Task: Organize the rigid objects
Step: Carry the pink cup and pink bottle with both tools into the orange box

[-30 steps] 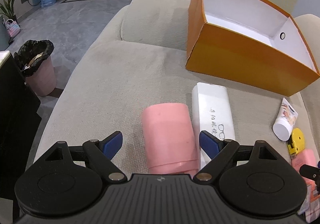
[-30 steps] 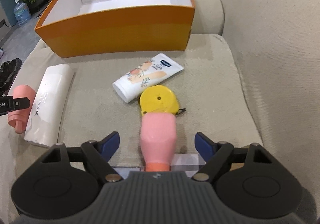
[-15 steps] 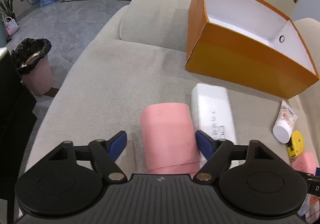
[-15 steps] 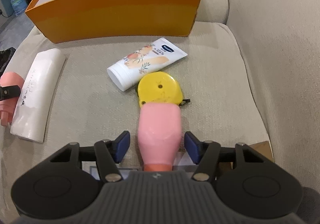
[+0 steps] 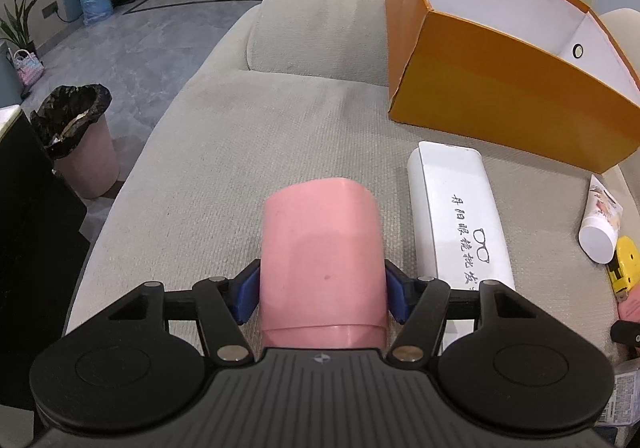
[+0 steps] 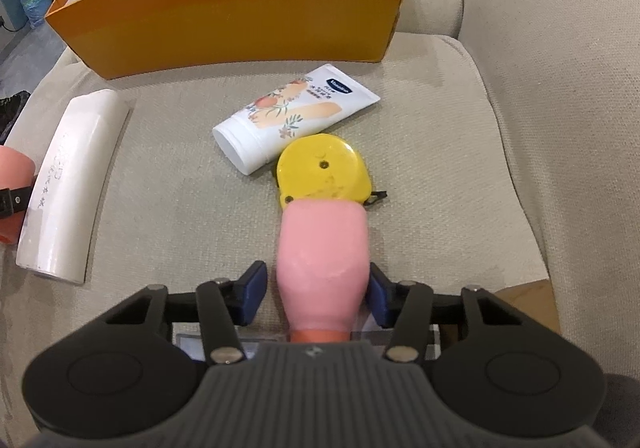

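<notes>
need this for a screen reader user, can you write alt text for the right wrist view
The right gripper has its blue pads around a pink bottle lying on a beige sofa cushion, left pad slightly apart. Ahead lie a yellow tape measure, a white lotion tube and a white glasses case, with an open orange box behind.

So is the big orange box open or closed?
Open. The orange box has no lid on top, and its white inside walls show; its floor is hidden.

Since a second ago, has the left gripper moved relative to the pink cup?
Yes. The left gripper has advanced toward the orange box along the pink cup, and its jaws, wide apart earlier, now press both cup sides.
</notes>
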A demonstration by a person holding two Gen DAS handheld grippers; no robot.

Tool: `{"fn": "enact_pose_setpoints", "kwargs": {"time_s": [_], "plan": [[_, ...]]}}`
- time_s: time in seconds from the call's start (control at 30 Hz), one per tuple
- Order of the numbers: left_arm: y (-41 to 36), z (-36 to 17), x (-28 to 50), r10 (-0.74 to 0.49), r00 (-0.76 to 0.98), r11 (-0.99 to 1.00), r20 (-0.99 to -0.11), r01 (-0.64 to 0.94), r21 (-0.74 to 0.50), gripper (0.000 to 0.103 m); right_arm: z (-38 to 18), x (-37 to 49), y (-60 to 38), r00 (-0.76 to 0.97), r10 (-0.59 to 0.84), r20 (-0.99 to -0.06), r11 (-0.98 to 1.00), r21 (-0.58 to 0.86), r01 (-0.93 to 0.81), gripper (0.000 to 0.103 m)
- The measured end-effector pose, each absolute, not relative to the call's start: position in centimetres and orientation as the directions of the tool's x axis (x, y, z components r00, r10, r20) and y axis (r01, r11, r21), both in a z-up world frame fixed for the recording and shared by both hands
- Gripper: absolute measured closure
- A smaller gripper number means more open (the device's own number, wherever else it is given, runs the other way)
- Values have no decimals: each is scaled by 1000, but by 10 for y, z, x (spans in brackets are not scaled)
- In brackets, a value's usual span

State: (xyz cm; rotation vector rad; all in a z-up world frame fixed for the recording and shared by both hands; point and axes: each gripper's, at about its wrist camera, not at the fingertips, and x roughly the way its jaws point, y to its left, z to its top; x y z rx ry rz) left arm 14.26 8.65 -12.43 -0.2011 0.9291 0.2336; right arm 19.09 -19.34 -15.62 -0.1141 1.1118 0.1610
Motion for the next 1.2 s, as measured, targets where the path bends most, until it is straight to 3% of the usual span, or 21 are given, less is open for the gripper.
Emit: {"fn": "enact_pose_setpoints", "kwargs": {"time_s": [0.2,1.2], "plan": [[90,-124,139,99,593,949,-799,-297,-103,36,-155,192,-197,436,68,-897,987,-4,-163,60],[85,-48,144,38,670,988,-741,-139,-75,36,-100,185,-200,516,145,-844,979,47,-199,61]]}}
